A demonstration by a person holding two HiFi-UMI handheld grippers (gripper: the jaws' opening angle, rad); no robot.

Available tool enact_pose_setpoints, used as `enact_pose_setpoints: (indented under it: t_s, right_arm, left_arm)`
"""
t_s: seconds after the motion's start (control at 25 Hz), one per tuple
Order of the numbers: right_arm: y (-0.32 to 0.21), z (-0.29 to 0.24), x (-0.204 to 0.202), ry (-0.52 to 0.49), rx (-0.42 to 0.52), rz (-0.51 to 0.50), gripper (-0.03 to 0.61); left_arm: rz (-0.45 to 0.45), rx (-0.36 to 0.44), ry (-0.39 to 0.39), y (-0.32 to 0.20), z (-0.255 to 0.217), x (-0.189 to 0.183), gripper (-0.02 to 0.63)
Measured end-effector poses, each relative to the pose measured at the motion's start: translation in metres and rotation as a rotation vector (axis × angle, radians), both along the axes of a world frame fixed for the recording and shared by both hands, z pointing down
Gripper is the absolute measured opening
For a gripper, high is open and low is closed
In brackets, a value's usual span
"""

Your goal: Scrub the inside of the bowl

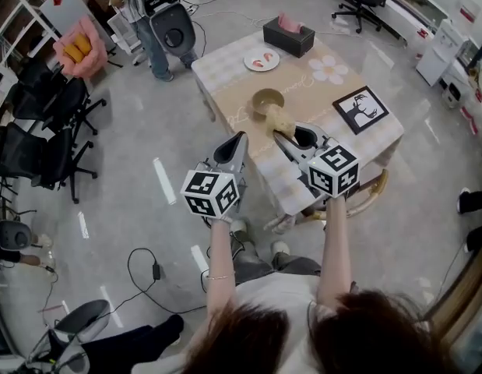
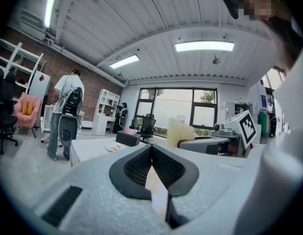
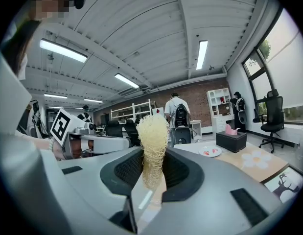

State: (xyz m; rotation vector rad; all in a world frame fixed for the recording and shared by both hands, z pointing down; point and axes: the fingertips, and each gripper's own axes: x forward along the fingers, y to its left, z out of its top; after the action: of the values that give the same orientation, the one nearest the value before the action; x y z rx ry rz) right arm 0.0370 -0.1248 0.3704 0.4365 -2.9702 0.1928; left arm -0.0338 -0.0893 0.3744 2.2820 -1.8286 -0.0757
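Note:
A tan bowl stands near the middle of the checked table. Just in front of it my right gripper is shut on a pale yellow loofah scrubber, whose tip lies at the bowl's near rim. In the right gripper view the loofah stands up between the shut jaws. My left gripper is shut with nothing in it, off the table's left edge and beside the right one. In the left gripper view its jaws meet, and the loofah shows to the right.
On the table's far side are a dark tissue box and a white plate; a black-and-white marker card lies at its right. A person stands beyond the table. Office chairs crowd the left; cables lie on the floor.

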Motion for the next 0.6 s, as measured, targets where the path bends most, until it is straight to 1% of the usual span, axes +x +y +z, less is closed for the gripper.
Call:
enact_pose_setpoints:
  t_s: [0.2,0.32,0.44,0.6]
  right_arm:
    - [-0.023,0.009,-0.012,0.010,-0.020,0.100,0.095]
    - [-0.036,0.014,-0.022,0.005,-0.032,0.164,0.095]
    - [-0.043,0.024,-0.036,0.021,-0.042,0.214,0.095]
    - [-0.051,0.033,-0.045,0.033,-0.056,0.283,0.095]
  left_arm:
    - [0.091,-0.018,0.000,-0.026,0.008,-0.018,0.011]
    - [0.141,-0.024,0.015,-0.042,0.013,-0.033,0.011]
    - [0.187,-0.039,0.024,-0.054,0.023,-0.048,0.011]
    - [0.261,-0.046,0.035,-0.067,0.031,-0.058,0.011]
